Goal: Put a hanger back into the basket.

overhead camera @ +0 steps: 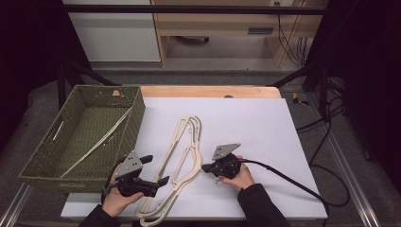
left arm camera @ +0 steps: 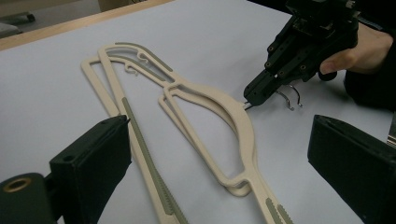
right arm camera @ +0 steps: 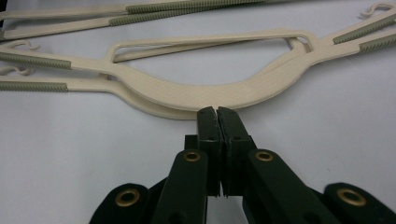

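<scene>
Clearly, the right gripper (right arm camera: 215, 111) is seen with its jaws pressed together on the metal hook (left arm camera: 287, 99) at the neck of the stacked cream hangers (left arm camera: 212, 100) lying on the desk (overhead camera: 265, 123). The left gripper (overhead camera: 161, 169) is held with jaws wide apart, the hangers' arms lying between and ahead of them.

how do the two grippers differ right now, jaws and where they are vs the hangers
The left gripper has its jaws wide apart with nothing between them, near the lower end of the cream hangers. The right gripper has its jaws pressed together at the hangers' curved neck, where the metal hooks join; whether it pinches a hook is hard to tell. The left comes from the hangers' basket side, the right from the opposite side. Both are black, hand-held and low over the white tabletop.
</scene>
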Demonstrator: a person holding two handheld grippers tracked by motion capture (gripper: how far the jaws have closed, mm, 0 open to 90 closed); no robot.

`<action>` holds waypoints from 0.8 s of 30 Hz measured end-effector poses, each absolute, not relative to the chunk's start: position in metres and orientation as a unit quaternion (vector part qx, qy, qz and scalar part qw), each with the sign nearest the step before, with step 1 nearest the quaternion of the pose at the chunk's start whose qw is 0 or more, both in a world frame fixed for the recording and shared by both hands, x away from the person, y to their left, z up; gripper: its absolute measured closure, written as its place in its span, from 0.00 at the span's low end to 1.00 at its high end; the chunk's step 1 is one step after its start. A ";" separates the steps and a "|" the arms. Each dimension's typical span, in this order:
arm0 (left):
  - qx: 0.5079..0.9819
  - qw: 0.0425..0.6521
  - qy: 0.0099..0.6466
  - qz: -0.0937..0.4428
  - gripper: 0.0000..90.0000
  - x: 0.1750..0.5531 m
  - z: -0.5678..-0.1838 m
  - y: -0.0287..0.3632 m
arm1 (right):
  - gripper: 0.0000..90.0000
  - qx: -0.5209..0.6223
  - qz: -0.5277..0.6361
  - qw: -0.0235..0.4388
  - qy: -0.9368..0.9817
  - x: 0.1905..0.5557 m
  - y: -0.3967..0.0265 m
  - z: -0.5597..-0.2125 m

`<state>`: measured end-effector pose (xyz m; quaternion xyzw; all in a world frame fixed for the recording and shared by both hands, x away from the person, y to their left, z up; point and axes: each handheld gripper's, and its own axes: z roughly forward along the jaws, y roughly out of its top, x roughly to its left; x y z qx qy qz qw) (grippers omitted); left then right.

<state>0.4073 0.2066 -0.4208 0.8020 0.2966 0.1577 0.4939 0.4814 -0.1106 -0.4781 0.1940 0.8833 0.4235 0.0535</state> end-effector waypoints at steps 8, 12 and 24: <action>0.819 0.472 0.290 0.152 0.07 0.410 -0.418 0.188 | 0.99 0.194 0.426 0.056 0.882 0.478 -0.113 -0.468; 0.831 0.451 0.291 0.146 0.08 0.413 -0.418 0.176 | 0.99 0.202 0.421 0.059 0.882 0.475 -0.114 -0.461; 0.853 0.422 0.282 0.124 0.16 0.426 -0.420 0.141 | 0.99 0.200 0.410 0.062 0.888 0.469 -0.112 -0.446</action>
